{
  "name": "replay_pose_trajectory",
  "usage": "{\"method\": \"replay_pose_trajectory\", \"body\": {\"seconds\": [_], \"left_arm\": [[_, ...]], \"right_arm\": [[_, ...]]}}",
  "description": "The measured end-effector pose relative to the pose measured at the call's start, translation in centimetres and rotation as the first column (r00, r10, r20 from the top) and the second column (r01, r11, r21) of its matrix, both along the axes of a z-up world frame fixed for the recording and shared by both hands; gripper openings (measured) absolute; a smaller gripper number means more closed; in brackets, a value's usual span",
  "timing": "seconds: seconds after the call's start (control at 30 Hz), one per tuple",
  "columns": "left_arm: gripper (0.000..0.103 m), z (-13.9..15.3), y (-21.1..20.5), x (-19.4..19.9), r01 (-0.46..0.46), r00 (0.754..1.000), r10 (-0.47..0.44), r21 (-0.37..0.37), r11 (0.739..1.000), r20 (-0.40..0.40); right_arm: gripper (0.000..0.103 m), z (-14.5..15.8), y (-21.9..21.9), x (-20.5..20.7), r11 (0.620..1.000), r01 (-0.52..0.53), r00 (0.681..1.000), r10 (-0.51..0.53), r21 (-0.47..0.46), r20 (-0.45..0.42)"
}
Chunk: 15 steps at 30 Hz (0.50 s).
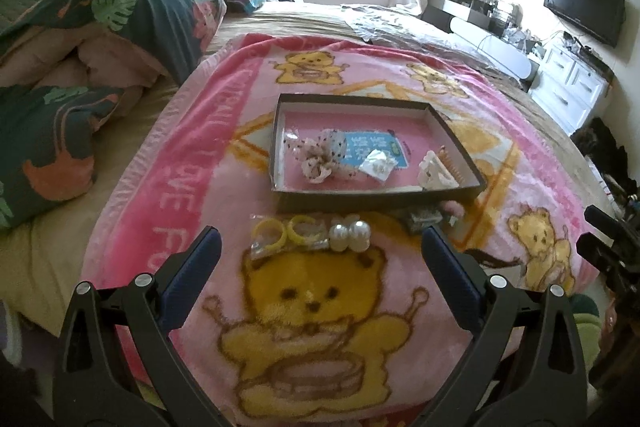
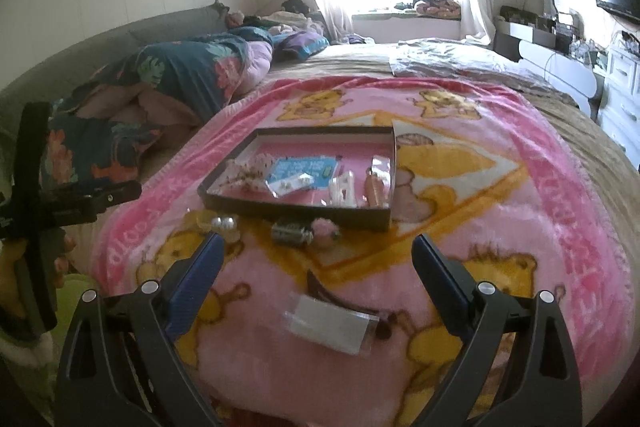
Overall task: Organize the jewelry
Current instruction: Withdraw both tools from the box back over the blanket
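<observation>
A shallow dark box (image 1: pixel 376 197) (image 2: pixel 296 213) lies on the pink bear blanket (image 1: pixel 320 307). Inside it are a dotted scrunchie (image 1: pixel 324 157), a blue card (image 1: pixel 372 147), a small clear packet (image 1: pixel 378 165) and a white hair clip (image 1: pixel 434 173). In front of the box lie two yellow rings (image 1: pixel 286 233) and a pair of pearl pieces (image 1: pixel 350 237) (image 2: pixel 224 223). A small metallic clip (image 2: pixel 290 233) and a pink fuzzy piece (image 2: pixel 324 229) sit near the box's front. A clear flat packet (image 2: pixel 330 323) lies close to my right gripper (image 2: pixel 316 251), which is open and empty. My left gripper (image 1: pixel 320 245) is open just short of the rings.
A folded quilt with leaf print (image 1: pixel 120 27) lies along the left of the bed. A white dresser (image 1: pixel 572 83) and a wall screen (image 1: pixel 584 1) stand at the right. The other gripper's body (image 2: pixel 44 211) shows at the left edge of the right wrist view.
</observation>
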<state>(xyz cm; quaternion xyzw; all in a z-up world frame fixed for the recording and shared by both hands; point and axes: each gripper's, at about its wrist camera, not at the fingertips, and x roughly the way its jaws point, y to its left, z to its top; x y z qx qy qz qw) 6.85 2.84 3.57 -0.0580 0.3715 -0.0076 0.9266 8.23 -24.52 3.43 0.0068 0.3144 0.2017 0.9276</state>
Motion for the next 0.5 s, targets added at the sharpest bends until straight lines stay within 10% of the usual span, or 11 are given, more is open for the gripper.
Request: {"method": "replay_pose_trajectory", "body": {"seconds": [0.5], "left_arm": [[0.094,-3.7,-1.3,-1.7,0.059,0.995,-0.056,0.026,0.998,-0.083]], "right_arm": [[0.094,-3.5,0.6,-1.8,0.998,0.005,0.997,-0.009,-0.061,-0.071]]}}
